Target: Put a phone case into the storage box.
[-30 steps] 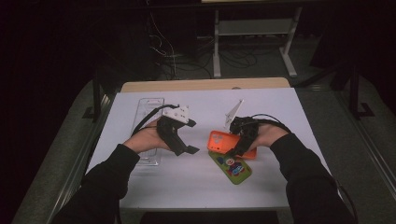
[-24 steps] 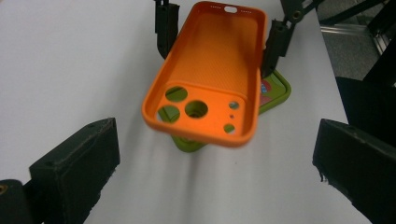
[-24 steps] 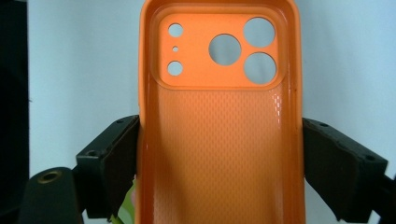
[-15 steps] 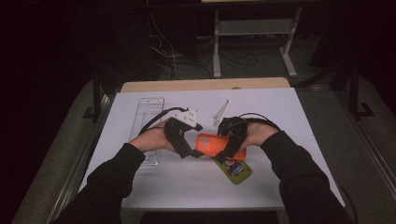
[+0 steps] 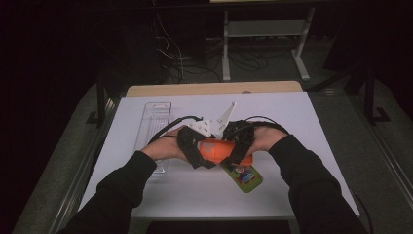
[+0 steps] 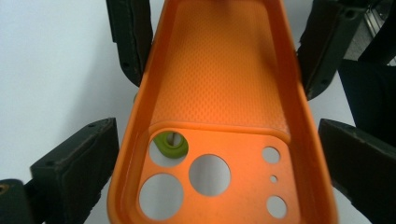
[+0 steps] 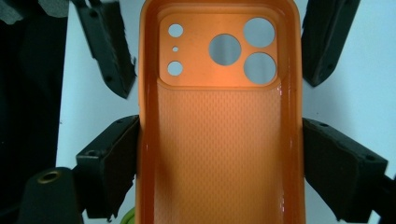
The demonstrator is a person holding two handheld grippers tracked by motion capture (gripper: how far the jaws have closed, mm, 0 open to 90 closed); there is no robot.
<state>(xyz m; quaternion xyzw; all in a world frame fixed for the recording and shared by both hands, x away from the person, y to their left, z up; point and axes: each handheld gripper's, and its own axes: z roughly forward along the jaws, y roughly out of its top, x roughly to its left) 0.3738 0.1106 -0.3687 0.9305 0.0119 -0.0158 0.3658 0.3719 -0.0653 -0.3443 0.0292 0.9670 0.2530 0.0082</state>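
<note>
**Midway: orange phone case held over the table between both grippers**

Plainly, the orange phone case (image 7: 219,130) was off the table, inner face up toward both gripper cameras, its textured floor and camera cut-outs bare. No phone sat in it. In the high view the case (image 5: 214,148) hung between the two hands, near the middle of the white table top (image 5: 302,117).

- Right gripper (image 7: 219,158): jaws clamped on the case's long sides at the plain end, pads pressed flat against both walls. Grasping the case.
- Left gripper (image 6: 212,168): at the camera-hole end. Its jaws had just been closing, with the case between them. The right-hand pad appeared to be against the wall; the left-hand pad stood close, and contact there could not be told for certain.
- Each gripper view also caught the other gripper's jaws at the far end of the case.

Around it: a green phone-shaped item with a printed picture (image 5: 243,175) lay flat on the table just under and beside the right hand, partly covered by it. A clear plastic tray (image 5: 156,117) lay at the left, apart from the work.

Judged progress: lift done, two-handed hold about formed. Whatever fitting or handover follows was not yet done; case and green item were still separate.
</note>
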